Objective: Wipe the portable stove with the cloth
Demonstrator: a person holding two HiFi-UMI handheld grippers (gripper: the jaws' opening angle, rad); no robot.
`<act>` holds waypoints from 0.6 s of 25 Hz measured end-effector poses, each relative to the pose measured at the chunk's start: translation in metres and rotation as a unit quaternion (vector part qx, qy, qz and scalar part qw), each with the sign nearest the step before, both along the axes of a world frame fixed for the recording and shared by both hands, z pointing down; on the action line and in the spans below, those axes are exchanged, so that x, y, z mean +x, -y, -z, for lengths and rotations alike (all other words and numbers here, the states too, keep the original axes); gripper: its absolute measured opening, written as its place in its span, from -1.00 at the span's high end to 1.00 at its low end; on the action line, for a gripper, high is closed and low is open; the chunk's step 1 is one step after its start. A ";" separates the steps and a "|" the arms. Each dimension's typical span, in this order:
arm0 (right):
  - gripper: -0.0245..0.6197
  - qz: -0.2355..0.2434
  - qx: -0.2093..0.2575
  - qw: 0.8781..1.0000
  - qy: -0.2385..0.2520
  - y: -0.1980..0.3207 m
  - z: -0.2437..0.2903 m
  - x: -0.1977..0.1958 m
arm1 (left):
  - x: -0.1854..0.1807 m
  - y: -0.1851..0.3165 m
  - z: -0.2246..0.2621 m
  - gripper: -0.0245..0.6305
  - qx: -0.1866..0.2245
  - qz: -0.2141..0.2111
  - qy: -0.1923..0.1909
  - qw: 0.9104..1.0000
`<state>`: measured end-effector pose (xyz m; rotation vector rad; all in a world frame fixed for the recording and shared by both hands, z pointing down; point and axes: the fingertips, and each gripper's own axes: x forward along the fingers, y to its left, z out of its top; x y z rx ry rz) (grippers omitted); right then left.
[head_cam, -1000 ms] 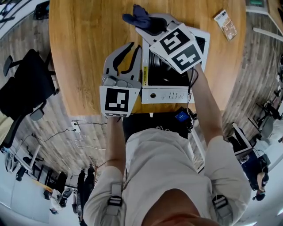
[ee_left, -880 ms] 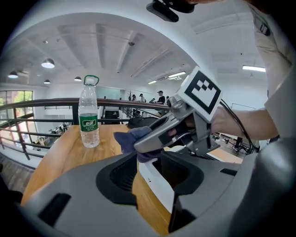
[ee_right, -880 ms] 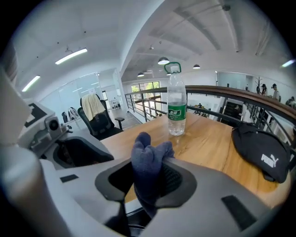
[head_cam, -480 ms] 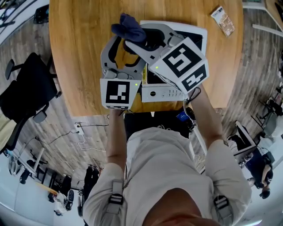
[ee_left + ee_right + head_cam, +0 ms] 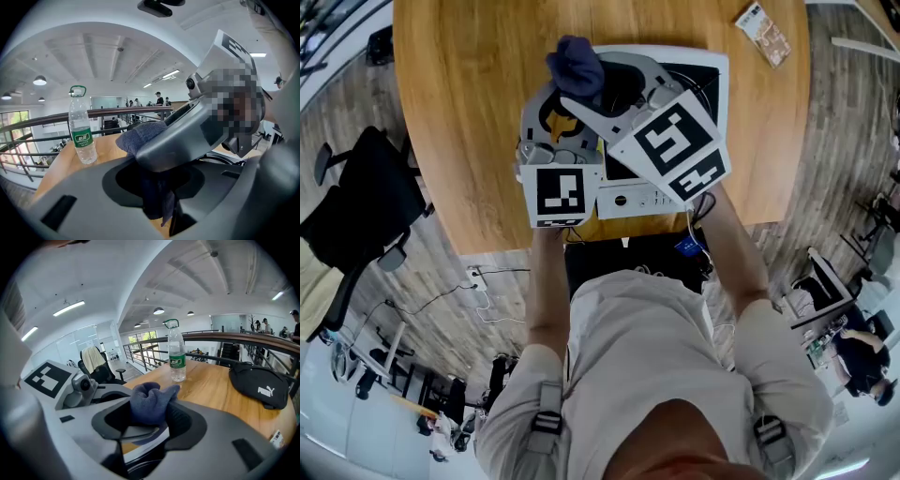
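Observation:
The dark blue cloth (image 5: pixel 575 64) is bunched where my two grippers cross, above the left end of the white portable stove (image 5: pixel 719 82). My left gripper (image 5: pixel 561 94) has just been closing, and the cloth (image 5: pixel 149 187) hangs pinched between its jaws. My right gripper (image 5: pixel 586 82) reaches in from the right over the stove. Its jaws have just been opening and stand wide around the cloth (image 5: pixel 151 403), whose bunched top still rests between them. The stove's burner (image 5: pixel 226 159) shows under the right gripper's jaw.
A water bottle (image 5: pixel 176 359) stands on the wooden table (image 5: pixel 469 112) beyond the grippers, with a black bag (image 5: pixel 258 385) to its right. A small packet (image 5: pixel 762 33) lies at the far right. The table's near edge runs just below the stove's control panel (image 5: pixel 649 200). An office chair (image 5: pixel 356 197) stands to the left.
The right gripper carried the cloth left from over the stove's far edge to the left gripper, which came up to meet it. Both now cross at the cloth, and the right jaws have spread.

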<state>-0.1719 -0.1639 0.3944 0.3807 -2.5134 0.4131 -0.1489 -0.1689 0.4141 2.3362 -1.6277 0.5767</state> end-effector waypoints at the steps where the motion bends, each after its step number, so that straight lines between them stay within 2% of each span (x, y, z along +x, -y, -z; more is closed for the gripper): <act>1: 0.22 -0.004 0.002 1.000 -0.002 0.002 -0.001 0.002 | 0.002 0.001 -0.001 0.51 -0.001 -0.002 0.002 1.000; 7: 0.00 -0.015 0.004 1.000 0.000 0.011 0.000 0.016 | -0.005 0.011 -0.010 0.55 -0.008 0.014 0.004 1.000; 10: 0.00 -0.027 0.009 1.000 -0.004 0.016 -0.001 0.028 | -0.019 0.018 -0.014 0.56 -0.011 0.034 -0.001 0.999; 12: 0.10 -0.042 0.012 0.999 -0.014 0.020 -0.006 0.041 | -0.026 0.023 -0.019 0.57 -0.015 0.039 0.001 0.999; 14: 0.46 -0.056 0.012 0.998 -0.027 0.023 -0.014 0.053 | -0.029 0.026 -0.027 0.57 -0.022 0.036 0.009 0.999; 15: 0.54 -0.060 0.011 0.998 -0.035 0.024 -0.019 0.058 | -0.029 0.026 -0.031 0.57 -0.027 0.034 0.012 0.999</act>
